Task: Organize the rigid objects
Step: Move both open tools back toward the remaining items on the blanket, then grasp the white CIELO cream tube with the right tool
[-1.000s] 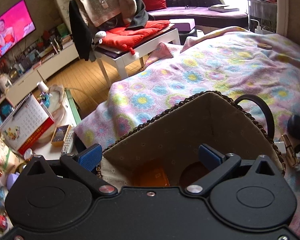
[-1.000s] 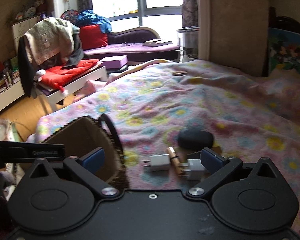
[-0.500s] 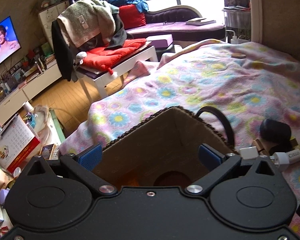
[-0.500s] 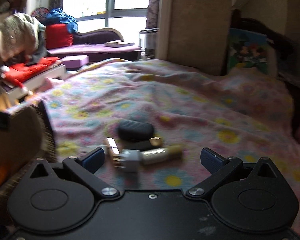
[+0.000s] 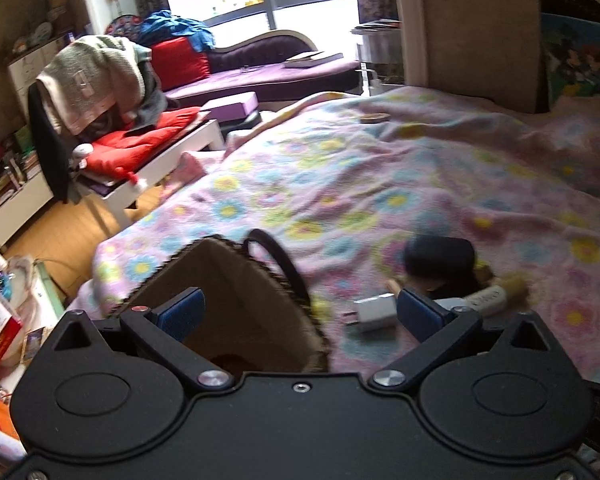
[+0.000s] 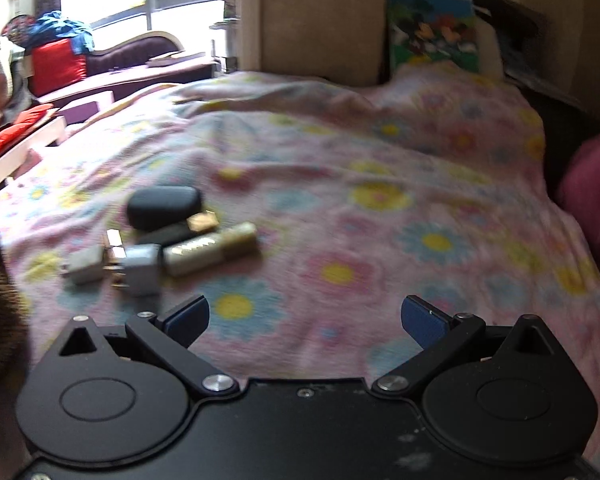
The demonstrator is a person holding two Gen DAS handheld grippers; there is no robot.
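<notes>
L gripper (image 5: 300, 310): fingers spread wide, nothing between them. Blue pads face inward; L pad (image 5: 182, 312) at near left of view, R pad (image 5: 418, 314) at near right. Both linkage arms angled outward from pivot screws on black body. Body level, pointing fwd and slightly down.

R gripper (image 6: 306, 318): fingers spread wide, gap empty. L pad (image 6: 188, 318) and R pad (image 6: 424, 318) approx. symmetric about centre line. Linkage arms splayed, pivot screws visible. Body level, aimed fwd and slightly down. View blurred; no contact visible at either pad. Operator's hands, wrists: not in view.
</notes>
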